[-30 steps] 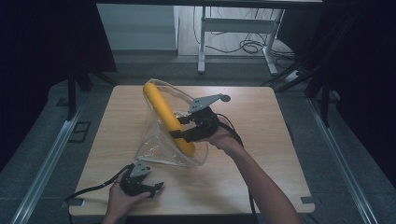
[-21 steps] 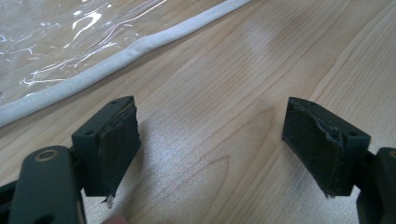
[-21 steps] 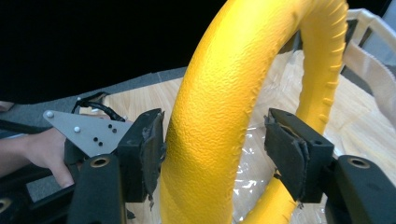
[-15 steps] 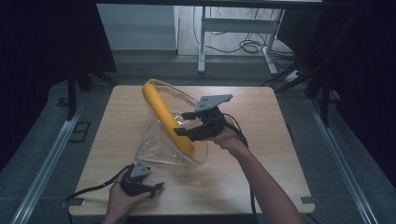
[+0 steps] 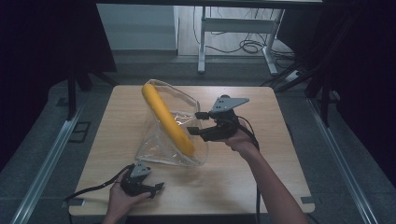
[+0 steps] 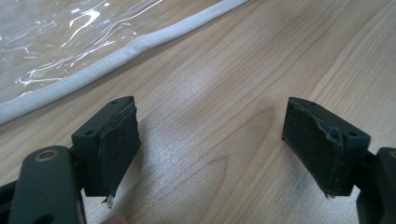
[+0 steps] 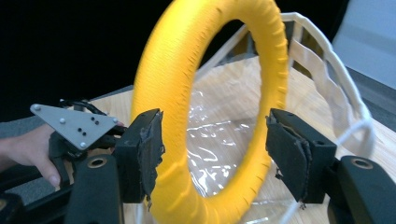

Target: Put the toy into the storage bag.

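Yellow ring (image 5: 168, 120) stands inside the clear bag (image 5: 159, 149); right gripper (image 5: 198, 123), jaws just spreading off it, should back away slowly; left gripper (image 5: 154, 187) jaws spread, empty.

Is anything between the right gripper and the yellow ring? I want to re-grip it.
Nothing visible. The right gripper sits right at the yellow ring, open, having just been opening. In the right gripper view its fingers flank the ring's near side, which stands in the clear bag.

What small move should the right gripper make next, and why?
Probably draw the right gripper back from the yellow ring. Its fingers have just been opening, and the ring already stands inside the clear bag, while the left gripper rests open on the table.
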Available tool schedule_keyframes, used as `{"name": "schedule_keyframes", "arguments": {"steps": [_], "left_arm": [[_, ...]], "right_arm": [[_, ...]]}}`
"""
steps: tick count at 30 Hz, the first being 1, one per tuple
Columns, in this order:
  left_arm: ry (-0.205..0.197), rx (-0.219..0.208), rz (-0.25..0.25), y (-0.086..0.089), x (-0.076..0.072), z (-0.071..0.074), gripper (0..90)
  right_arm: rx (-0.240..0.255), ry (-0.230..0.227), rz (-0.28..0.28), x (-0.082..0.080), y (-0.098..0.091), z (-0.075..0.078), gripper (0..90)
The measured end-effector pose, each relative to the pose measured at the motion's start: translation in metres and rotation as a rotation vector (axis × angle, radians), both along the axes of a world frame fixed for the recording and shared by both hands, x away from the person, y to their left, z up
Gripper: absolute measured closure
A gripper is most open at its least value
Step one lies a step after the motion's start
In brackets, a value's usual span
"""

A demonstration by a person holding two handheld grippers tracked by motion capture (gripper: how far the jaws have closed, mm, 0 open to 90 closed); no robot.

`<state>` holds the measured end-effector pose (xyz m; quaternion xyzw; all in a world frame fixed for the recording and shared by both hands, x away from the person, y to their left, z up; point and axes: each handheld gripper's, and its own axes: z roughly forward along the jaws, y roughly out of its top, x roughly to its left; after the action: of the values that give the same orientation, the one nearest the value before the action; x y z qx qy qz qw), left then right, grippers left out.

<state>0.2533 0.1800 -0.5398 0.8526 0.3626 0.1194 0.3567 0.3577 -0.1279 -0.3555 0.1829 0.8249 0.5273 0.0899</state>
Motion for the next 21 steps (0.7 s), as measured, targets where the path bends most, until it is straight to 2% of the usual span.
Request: {"name": "schedule_keyframes", "arguments": {"steps": [13, 21], "left_arm": [[0.002, 0.001, 0.001, -0.001, 0.000, -0.001, 18.8], [0.004, 0.003, -0.003, -0.001, 0.000, -0.001, 18.8]], "right_arm": [[-0.007, 0.017, -0.085, 0.004, -0.031, -0.018, 36.7], [-0.004, 0.035, -0.113, 0.007, -0.040, -0.025, 36.7]]}}
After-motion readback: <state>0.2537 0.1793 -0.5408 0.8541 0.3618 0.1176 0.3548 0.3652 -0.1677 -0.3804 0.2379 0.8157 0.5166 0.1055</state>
